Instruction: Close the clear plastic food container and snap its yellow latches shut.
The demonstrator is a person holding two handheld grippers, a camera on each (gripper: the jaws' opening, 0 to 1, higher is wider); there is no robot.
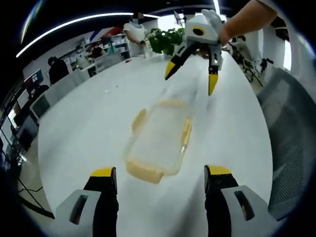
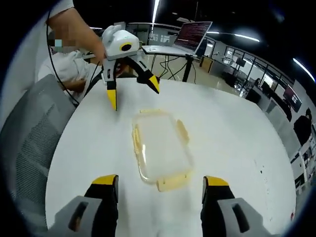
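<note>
container: centre frame on counter, latches splayed
left gripper: jaws apart, empty
right gripper: jaws apart, facing, ready to press

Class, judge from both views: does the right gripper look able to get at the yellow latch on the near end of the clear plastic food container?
Probably yes. The right gripper is open, the yellow latch lies between its jaws, and bare white table surrounds the clear plastic food container.

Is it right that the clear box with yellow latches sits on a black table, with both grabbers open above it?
Not quite. The table is white, not black; the right gripper view shows this plainly. The rest holds: the clear box with yellow latches lies on it, and the left gripper and right gripper are both open above it.
</note>
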